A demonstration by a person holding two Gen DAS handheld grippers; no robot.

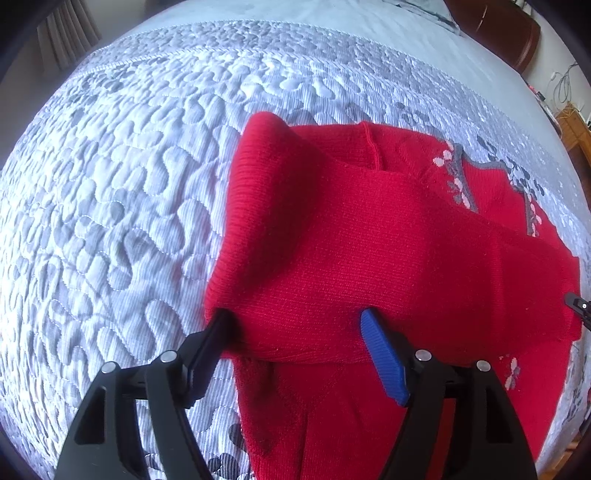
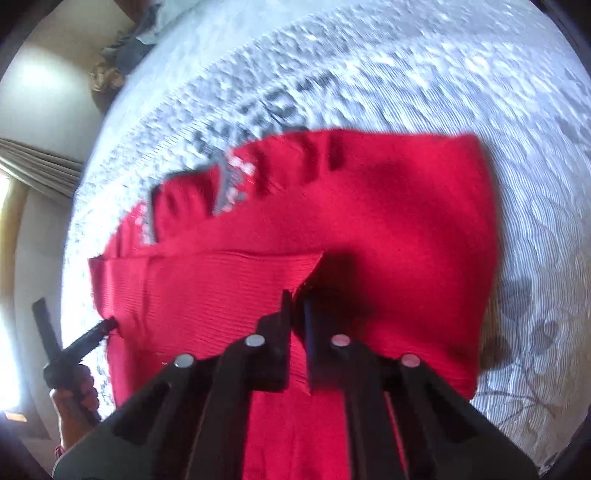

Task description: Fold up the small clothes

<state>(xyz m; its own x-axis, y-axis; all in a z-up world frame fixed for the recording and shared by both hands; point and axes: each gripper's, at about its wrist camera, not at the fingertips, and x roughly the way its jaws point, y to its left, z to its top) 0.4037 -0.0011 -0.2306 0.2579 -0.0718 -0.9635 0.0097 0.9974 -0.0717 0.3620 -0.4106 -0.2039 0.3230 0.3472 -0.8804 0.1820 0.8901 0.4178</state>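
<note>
A small red knit sweater (image 1: 369,240) with grey and pink flower trim lies on the quilted bed, a red fold drawn across its body. My left gripper (image 1: 295,317) is open, its black finger at the fold's left corner and its blue pad (image 1: 384,358) on the knit. In the right wrist view the sweater (image 2: 369,206) is blurred. My right gripper (image 2: 297,301) is shut on the ribbed edge of the fold (image 2: 221,280). The left gripper (image 2: 96,332) shows at the fold's left corner, held by a hand.
The grey-white quilted bedspread (image 1: 129,184) spreads left and beyond the sweater. A dark wooden headboard (image 1: 498,26) and cables stand at the far right. Curtains (image 2: 33,162) and a clothes heap (image 2: 129,44) lie past the bed's edge.
</note>
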